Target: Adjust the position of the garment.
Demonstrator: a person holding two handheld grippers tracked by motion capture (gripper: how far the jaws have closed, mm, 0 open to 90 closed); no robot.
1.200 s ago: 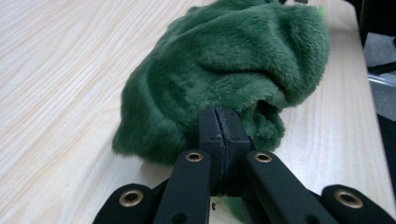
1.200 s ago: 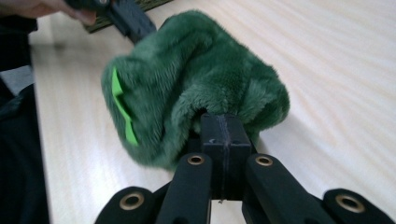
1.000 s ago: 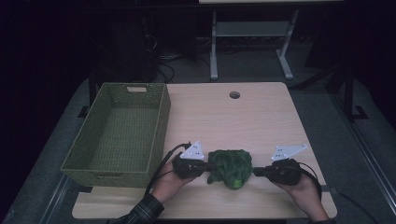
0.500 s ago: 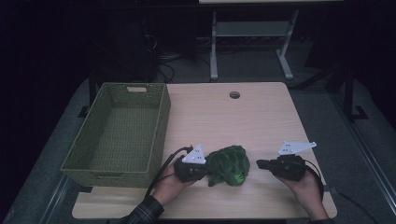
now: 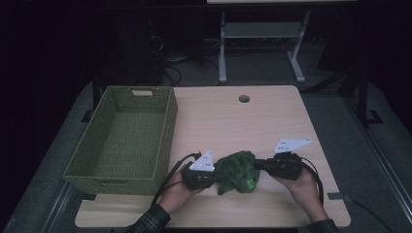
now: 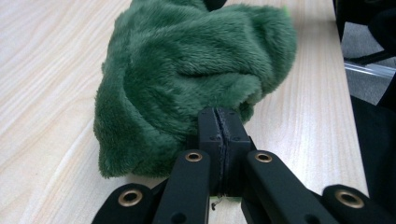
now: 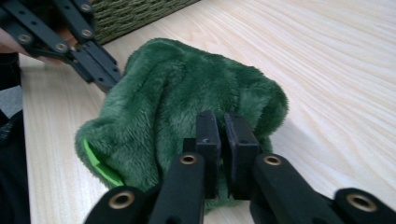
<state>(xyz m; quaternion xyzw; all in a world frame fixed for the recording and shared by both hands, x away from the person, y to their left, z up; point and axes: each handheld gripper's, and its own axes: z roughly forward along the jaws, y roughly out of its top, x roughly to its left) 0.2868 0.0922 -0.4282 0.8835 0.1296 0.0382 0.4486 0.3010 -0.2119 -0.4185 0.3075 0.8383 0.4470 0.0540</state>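
Note:
A dark green plush cloth (image 5: 238, 171) with a bright green lining lies bunched on the wooden table (image 5: 218, 121) near its front edge. My left gripper (image 5: 217, 178) is at the cloth's left side. In the left gripper view its jaws (image 6: 219, 122) are pressed together on a fold of the plush (image 6: 187, 70). My right gripper (image 5: 257, 166) comes in from the cloth's right. Its jaws (image 7: 226, 126) have just been closing and now pinch the plush (image 7: 177, 98) between the pads. The left gripper (image 7: 100, 74) also appears at the far side of the cloth in the right gripper view.
A green woven basket (image 5: 167, 131) stands open on the left part of the table, close to the left hand. A round cable hole (image 5: 244, 98) sits near the table's far edge. Desk legs and cables stand on the dark floor behind the table.
The right gripper drew away to the right of the cloth, then came back left and closed on its right side. The left gripper stayed put on the cloth.

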